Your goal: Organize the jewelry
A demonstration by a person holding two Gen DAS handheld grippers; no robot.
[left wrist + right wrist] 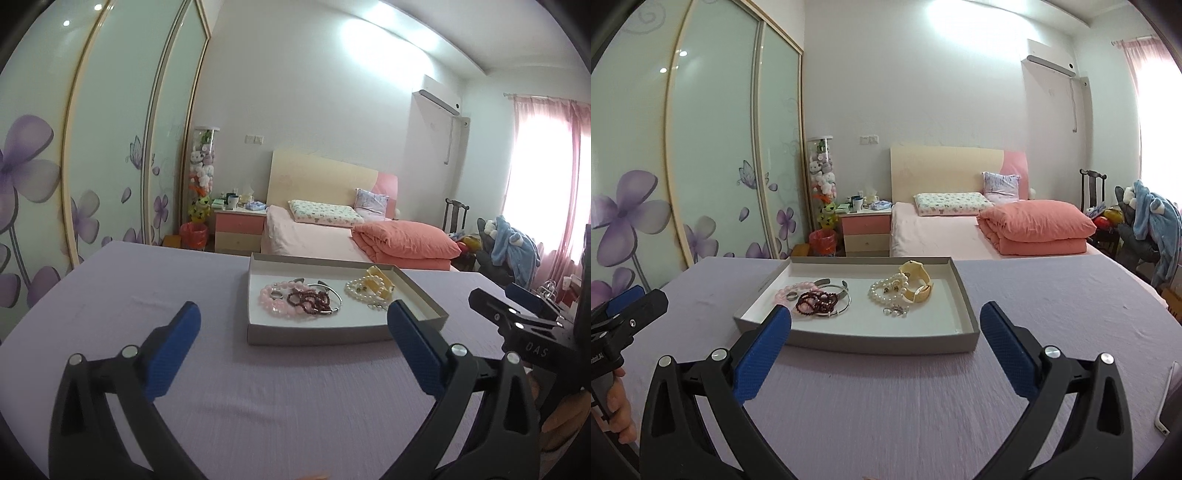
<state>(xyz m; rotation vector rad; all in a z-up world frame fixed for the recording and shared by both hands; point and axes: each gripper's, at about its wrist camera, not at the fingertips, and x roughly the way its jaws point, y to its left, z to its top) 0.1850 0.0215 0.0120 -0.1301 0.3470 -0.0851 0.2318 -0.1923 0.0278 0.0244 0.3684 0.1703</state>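
Note:
A shallow grey cardboard tray [421,295] [960,284] sits on the lilac tablecloth, holding the jewelry. On its left lie a pink bead bracelet [271,297] [801,286], a dark red bead bracelet [308,300] [816,304] and a silver bangle [334,295] [842,295]. On its right lie a pearl bracelet [356,290] [888,290] and a cream chunky bracelet [380,282] [918,282]. My left gripper [293,325] stands open, short of the tray's near edge, with nothing between its fingers. My right gripper [886,328] is open too, in front of the tray.
The lilac table [147,295] [1052,295] stretches around the tray. A white phone [1167,398] lies at its right edge. Beyond are a pink bed [332,236], a bedside cabinet [866,230] and a flowered wardrobe [92,147].

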